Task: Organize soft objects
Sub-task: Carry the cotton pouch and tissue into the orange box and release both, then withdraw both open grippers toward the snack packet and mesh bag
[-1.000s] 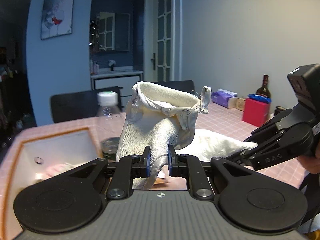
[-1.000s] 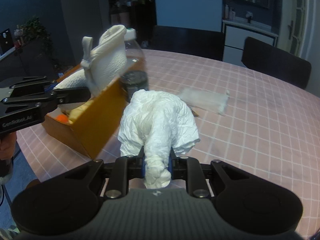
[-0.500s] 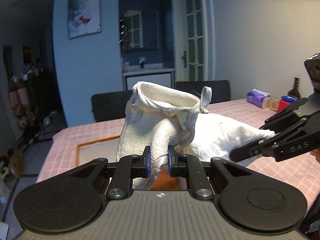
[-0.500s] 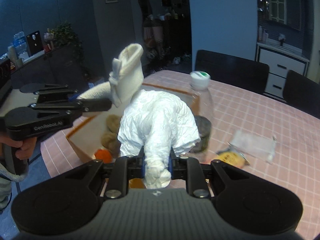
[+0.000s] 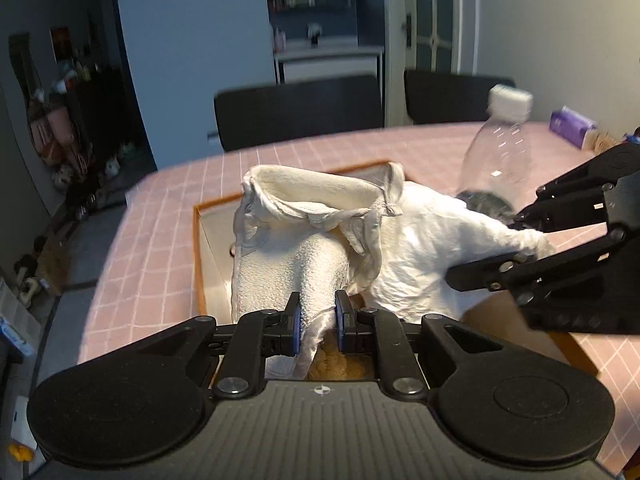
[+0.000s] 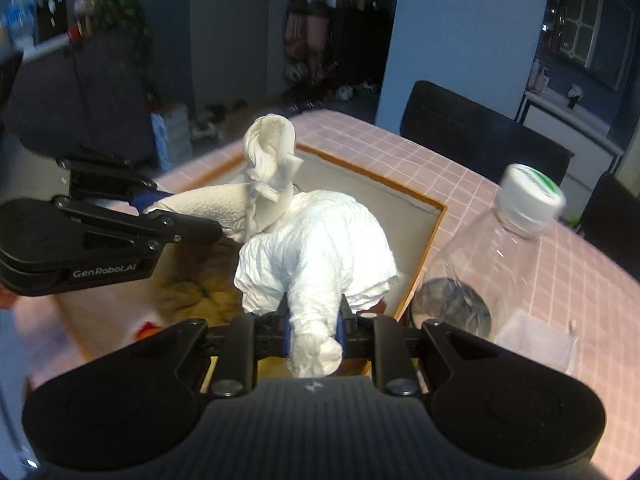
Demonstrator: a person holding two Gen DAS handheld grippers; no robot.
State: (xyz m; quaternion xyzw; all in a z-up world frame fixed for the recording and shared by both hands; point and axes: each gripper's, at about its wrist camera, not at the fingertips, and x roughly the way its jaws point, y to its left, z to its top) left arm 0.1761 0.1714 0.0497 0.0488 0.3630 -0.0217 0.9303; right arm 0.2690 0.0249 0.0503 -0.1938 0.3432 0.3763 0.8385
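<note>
My left gripper (image 5: pixel 317 316) is shut on a cream terry cloth with a satin edge (image 5: pixel 304 216), which stands up in front of it. My right gripper (image 6: pixel 314 320) is shut on a crumpled white cloth (image 6: pixel 320 240). Both cloths hang close together over an open box with an orange rim (image 6: pixel 436 236) on the pink checked table. In the right wrist view the left gripper (image 6: pixel 180 212) comes in from the left with the cream cloth (image 6: pixel 268 152). In the left wrist view the right gripper (image 5: pixel 520 236) comes in from the right with the white cloth (image 5: pixel 424 248).
Inside the box lie a brown fuzzy thing (image 6: pixel 200 292) and something orange (image 6: pixel 148 328). A clear plastic bottle (image 6: pixel 504 248) stands just right of the box, with a clear packet (image 6: pixel 536 336) beside it. Black chairs (image 5: pixel 296 112) line the table's far side.
Both grippers have carried their cloths sideways across the table to above the open box. The bottle has slid from the left of the left wrist view to its right. Both grips are unchanged.
</note>
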